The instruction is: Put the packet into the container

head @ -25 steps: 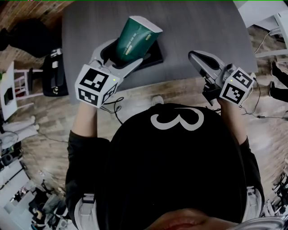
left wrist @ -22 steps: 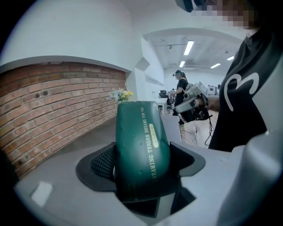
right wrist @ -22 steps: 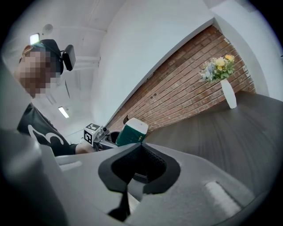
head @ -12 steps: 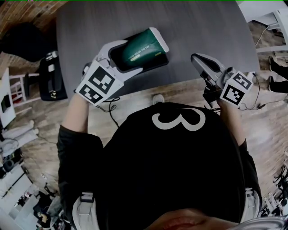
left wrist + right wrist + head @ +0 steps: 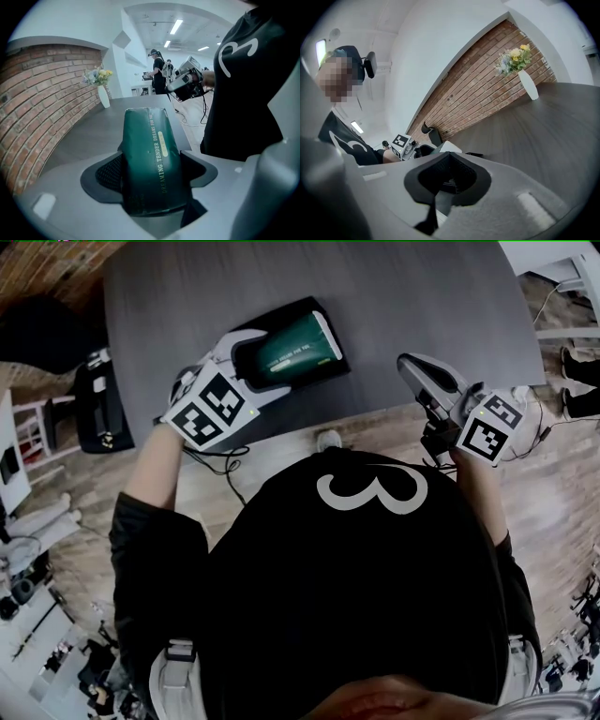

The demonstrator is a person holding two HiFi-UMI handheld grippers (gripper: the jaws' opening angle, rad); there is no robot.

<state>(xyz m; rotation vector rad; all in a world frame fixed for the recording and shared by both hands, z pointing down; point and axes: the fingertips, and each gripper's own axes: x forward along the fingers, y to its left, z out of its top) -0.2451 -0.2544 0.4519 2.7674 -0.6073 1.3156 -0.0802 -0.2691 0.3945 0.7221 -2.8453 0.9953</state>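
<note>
A dark green packet [image 5: 295, 345] with a white sealed end lies flat over the shallow black container [image 5: 302, 307] on the grey table. My left gripper [image 5: 270, 364] is shut on the packet's near end, one jaw on each side. In the left gripper view the packet [image 5: 151, 154] fills the gap between the jaws and points away from me. I cannot tell whether it rests on the container's floor. My right gripper [image 5: 412, 367] hovers at the table's front edge to the right, shut and empty, its pads pressed together [image 5: 443, 180].
The dark grey table [image 5: 422, 287] runs along a brick wall [image 5: 487, 89]. A white vase of flowers [image 5: 526, 79] stands at its far end. A black chair [image 5: 94, 399] stands left of the table. Cables lie on the wooden floor [image 5: 553, 484].
The left gripper has tipped the packet from steeply tilted to lying flat over the black container. The right gripper has hardly moved.
</note>
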